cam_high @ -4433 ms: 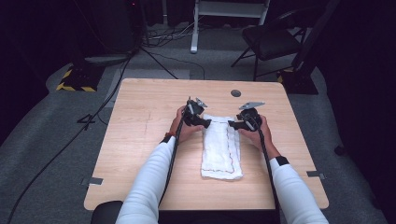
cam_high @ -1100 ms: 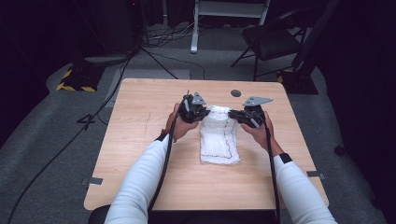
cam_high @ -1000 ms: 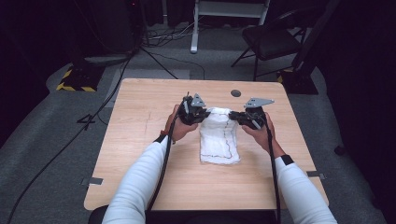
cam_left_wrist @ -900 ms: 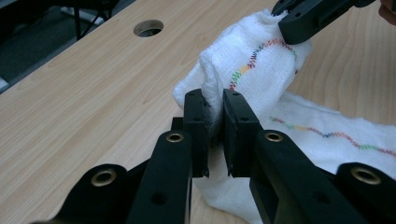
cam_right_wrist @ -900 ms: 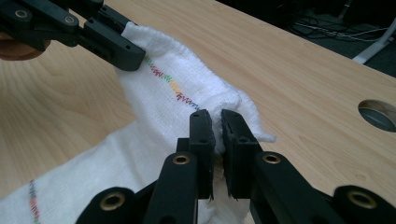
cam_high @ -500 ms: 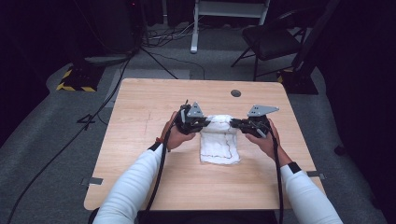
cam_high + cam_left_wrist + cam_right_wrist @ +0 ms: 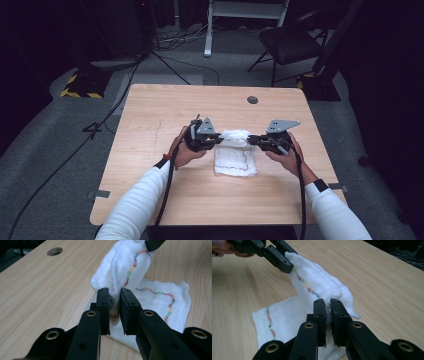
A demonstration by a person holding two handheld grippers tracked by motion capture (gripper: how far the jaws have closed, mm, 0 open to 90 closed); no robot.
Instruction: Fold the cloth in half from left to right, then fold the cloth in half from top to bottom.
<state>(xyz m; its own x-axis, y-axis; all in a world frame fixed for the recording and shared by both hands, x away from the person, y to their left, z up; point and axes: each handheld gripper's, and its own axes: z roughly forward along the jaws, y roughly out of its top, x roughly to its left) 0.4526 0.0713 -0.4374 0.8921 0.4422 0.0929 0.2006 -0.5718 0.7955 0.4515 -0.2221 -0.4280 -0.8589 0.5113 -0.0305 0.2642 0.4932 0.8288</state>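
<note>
Left gripper view: no legible writing on the white cloth point(image 7: 130, 267), multicoloured stitching.

The cloth point(image 7: 235, 159) lies on the worktop point(image 7: 165, 110), its far edge lifted between left tongs point(image 7: 218, 140) and right tongs point(image 7: 251, 140).

cloth point(image 7: 235, 152) folded shorter, claws drawn nearer

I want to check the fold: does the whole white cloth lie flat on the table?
No, both grippers pinch the white cloth, holding its far edge raised above the table.
</note>
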